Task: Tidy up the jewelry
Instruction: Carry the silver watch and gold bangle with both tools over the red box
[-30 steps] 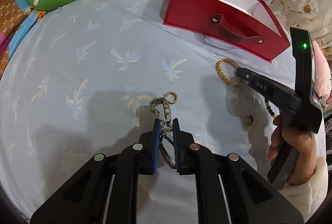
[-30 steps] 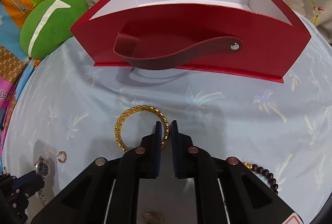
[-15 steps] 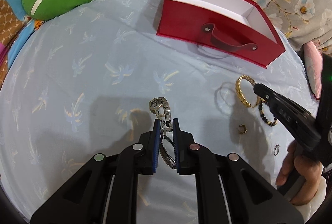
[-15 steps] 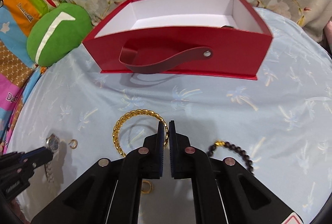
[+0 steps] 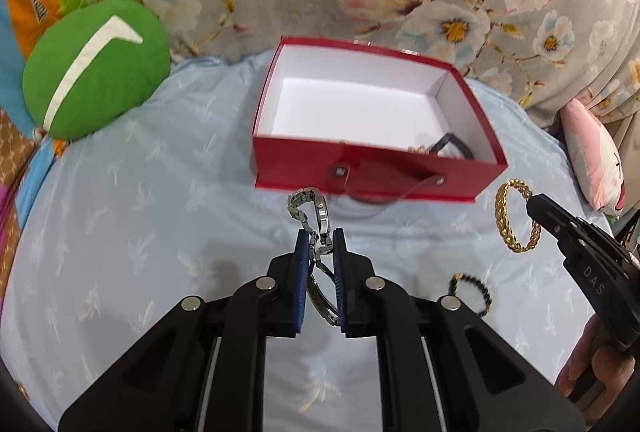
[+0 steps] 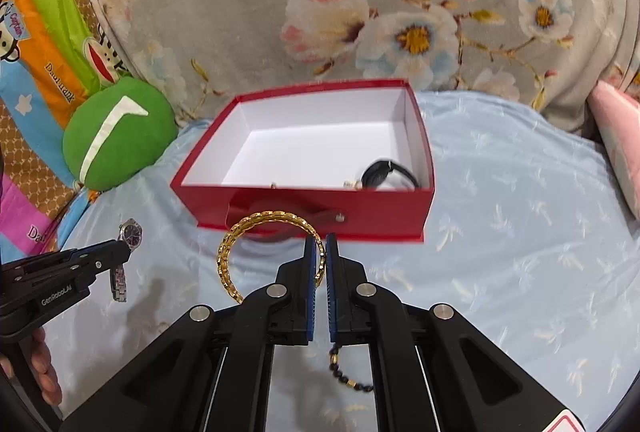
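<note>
My left gripper (image 5: 320, 238) is shut on a silver metal watch (image 5: 314, 210) and holds it in the air in front of the red box (image 5: 372, 172). My right gripper (image 6: 320, 244) is shut on a gold chain bangle (image 6: 240, 244) and holds it up in front of the same box (image 6: 304, 200). The box is open, white inside, with a dark watch (image 6: 380, 172) in its near right corner. The watch (image 6: 130, 234) and left gripper (image 6: 116, 252) show at the left of the right wrist view; the bangle (image 5: 514, 220) shows at the right of the left wrist view.
A black bead bracelet (image 5: 472, 290) lies on the light blue sheet (image 5: 140, 232), also under my right gripper (image 6: 352, 380). A green cushion (image 5: 92, 68) sits at the back left, a pink pillow (image 5: 596, 156) at the right, floral fabric (image 6: 400, 12) behind the box.
Both grippers have risen from the sheet with their pieces and tilted up toward the box, so the inside of the box now shows. The bangle has left the sheet.
</note>
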`<state>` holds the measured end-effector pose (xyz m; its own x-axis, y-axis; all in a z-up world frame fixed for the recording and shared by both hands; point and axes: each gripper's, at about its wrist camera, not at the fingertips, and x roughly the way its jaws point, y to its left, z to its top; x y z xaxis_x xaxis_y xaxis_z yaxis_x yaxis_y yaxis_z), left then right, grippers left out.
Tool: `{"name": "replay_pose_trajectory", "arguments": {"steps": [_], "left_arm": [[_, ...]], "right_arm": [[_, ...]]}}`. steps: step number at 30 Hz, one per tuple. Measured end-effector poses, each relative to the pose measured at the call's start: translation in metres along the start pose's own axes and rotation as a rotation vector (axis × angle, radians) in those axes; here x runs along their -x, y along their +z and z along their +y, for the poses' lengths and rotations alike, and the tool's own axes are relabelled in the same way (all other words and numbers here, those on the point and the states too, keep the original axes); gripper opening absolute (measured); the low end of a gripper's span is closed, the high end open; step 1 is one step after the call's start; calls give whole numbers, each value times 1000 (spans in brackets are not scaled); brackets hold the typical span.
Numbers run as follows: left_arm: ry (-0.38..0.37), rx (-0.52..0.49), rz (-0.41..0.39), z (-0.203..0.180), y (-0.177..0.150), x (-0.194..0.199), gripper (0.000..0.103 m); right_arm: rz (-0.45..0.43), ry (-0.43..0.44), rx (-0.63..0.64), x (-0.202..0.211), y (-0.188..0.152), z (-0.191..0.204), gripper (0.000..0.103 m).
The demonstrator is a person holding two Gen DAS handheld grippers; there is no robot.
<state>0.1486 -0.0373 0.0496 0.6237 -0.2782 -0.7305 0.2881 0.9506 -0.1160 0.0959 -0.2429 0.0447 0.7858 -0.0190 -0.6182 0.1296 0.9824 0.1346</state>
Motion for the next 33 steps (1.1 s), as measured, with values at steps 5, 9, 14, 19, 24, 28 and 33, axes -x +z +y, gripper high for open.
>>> {"name": "replay_pose_trajectory", "arguments": {"steps": [5,9,14,19,24,28,33], "left_arm": [[-2,-17,-52,-7,29,-2,11],[0,-28,-88,-13,56,-9,11],[4,-47,-121,-22,88,-24,11],[15,-59,-142,-28,117,-43,11],[33,-66,-153,-30,141,-66,11],[41,-67,-148,-33,158,-89,11],[44,-61,-117,-33,172,-119,11]], "right_arm": [[-45,-4,3,-1,24,-6,4],[-65,1,1,-12,43,-9,4],[-90,-5,16,-33,71,-11,4],[-101,-6,24,-57,97,-11,4],[-104,-22,30,-84,118,-12,4],[-89,-29,35,-108,129,-13,4],[-64,-41,41,-138,137,-14,4]]}}
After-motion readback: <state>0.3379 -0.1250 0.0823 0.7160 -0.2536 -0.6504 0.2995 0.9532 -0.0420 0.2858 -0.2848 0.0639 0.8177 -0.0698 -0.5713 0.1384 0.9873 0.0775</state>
